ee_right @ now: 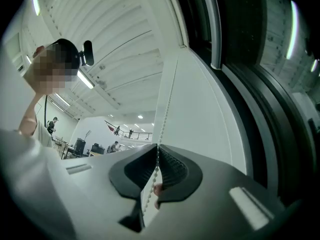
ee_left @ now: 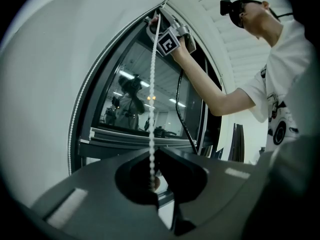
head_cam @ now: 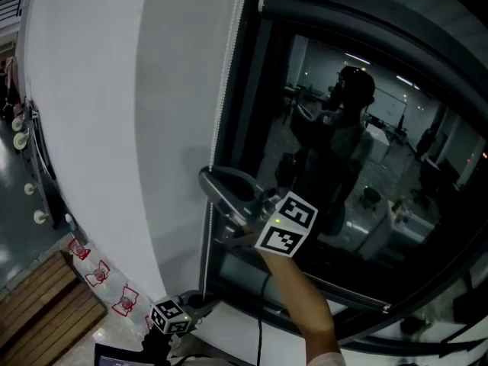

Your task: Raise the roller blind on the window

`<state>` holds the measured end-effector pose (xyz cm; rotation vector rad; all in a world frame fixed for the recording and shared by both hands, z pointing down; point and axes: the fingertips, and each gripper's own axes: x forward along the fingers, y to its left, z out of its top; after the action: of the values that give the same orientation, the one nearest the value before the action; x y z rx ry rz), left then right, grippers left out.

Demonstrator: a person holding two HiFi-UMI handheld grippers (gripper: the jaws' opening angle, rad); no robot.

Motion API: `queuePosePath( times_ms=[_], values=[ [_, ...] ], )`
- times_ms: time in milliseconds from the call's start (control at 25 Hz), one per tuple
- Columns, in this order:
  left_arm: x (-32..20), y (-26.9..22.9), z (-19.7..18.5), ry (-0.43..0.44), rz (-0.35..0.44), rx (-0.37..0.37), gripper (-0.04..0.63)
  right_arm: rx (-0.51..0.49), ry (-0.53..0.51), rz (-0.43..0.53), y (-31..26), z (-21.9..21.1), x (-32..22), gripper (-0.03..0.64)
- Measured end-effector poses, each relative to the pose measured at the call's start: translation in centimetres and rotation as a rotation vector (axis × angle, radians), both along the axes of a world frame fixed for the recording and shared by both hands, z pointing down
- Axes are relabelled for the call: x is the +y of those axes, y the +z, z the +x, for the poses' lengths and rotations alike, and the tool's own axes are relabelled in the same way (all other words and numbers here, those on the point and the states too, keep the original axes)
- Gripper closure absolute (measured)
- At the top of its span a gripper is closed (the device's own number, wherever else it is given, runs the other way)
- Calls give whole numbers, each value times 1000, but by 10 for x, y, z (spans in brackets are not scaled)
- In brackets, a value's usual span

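Beside the window [head_cam: 366, 166], bead chain [head_cam: 223, 90] is clamped high by right gripper [ee_right: 156, 153], low by left gripper [ee_left: 153, 154]; pull step judged underway, downward haul needed next.

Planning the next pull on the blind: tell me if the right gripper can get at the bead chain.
Looks like yes: the right gripper is shut on the bead chain, nothing in the way.

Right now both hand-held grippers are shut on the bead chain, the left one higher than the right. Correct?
No: the right hand-held gripper is the higher one on the bead chain, above the left hand-held gripper; the left gripper view shows it.
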<state>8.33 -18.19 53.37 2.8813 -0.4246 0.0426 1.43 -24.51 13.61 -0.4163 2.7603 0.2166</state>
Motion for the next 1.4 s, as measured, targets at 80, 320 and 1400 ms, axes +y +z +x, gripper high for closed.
queuePosePath(
  times_ms=[80,320,1400],
  values=[
    [-1,-1,1,3,1,1,597,33,15,-19,25,-3,-3,604],
    [-1,7,0,3,-14,-5,597,69,29,-99,96,-9,-5,604],
    [9,41,-6,1,-107,-49,597,314,79,-465,353,-26,19,604]
  ],
)
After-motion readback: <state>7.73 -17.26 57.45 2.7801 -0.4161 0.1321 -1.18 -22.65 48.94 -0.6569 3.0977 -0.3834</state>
